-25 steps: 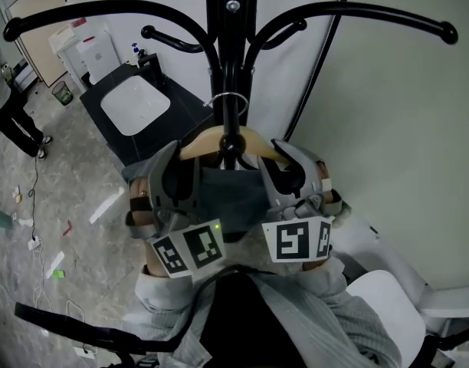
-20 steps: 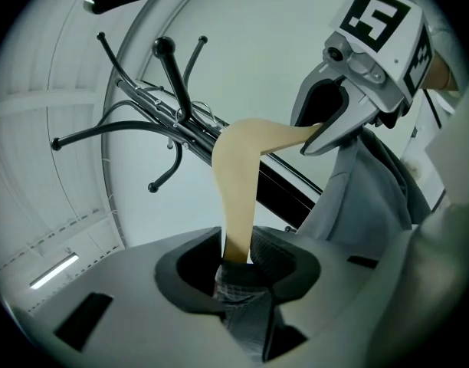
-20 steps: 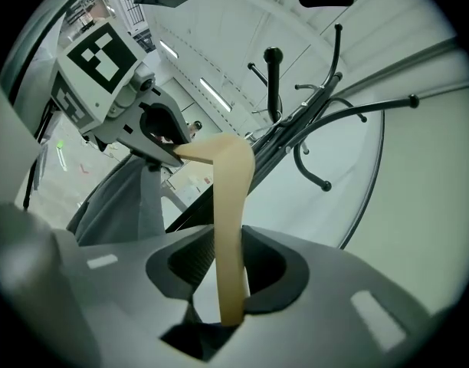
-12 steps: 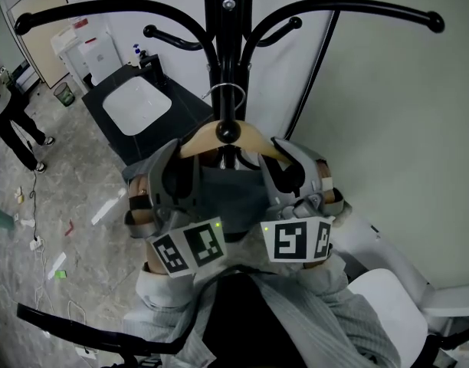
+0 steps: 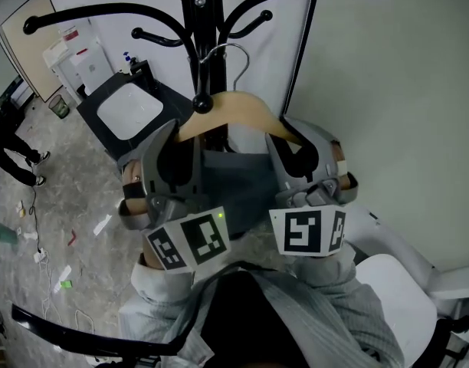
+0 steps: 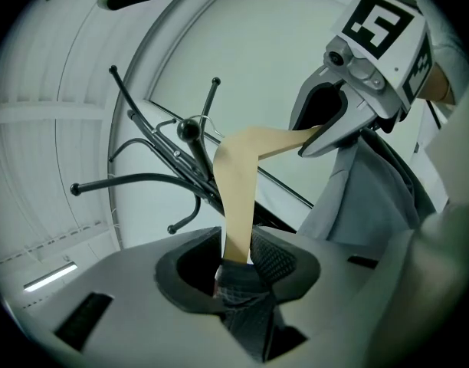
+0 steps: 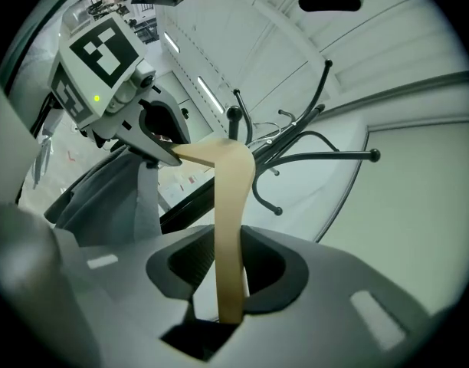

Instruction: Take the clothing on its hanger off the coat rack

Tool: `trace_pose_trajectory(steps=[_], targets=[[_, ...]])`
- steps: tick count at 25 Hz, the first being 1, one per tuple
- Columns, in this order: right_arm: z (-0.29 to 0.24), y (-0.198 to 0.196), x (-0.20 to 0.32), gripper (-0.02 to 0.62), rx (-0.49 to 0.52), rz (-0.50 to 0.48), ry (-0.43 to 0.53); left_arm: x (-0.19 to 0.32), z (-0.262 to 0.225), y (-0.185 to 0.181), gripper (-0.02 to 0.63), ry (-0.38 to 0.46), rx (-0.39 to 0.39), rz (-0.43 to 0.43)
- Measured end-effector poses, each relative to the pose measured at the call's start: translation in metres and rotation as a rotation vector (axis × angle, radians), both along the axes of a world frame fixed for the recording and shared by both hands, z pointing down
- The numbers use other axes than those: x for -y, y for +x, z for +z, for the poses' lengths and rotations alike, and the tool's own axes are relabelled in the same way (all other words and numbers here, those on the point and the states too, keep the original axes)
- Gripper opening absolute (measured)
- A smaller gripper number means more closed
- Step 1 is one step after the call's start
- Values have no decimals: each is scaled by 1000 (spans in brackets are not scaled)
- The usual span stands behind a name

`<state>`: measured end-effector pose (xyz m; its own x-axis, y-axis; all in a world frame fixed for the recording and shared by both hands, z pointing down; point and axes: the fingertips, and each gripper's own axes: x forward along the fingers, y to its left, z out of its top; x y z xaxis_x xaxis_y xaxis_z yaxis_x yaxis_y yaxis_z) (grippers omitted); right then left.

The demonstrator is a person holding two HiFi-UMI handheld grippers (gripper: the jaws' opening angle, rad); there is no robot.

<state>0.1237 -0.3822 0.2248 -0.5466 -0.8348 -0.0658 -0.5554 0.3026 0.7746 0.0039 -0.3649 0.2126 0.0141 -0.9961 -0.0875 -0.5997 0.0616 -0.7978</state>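
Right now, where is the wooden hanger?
The wooden hanger is at the centre of the head view, just right of the coat rack pole, with the left tool and right tool each gripping one arm.

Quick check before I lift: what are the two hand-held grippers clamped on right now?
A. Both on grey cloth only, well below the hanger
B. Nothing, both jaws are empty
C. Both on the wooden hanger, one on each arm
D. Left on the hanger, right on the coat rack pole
C: the left hand-held gripper has one arm of the wooden hanger pinched between its jaws, and the right hand-held gripper pinches the other arm.
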Motion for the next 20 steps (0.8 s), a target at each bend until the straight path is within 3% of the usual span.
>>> trace_pose_trajectory(steps=[20], targets=[[43,174,-53,101,-11,439,-84,0,48,177,117,-104,-24,405]])
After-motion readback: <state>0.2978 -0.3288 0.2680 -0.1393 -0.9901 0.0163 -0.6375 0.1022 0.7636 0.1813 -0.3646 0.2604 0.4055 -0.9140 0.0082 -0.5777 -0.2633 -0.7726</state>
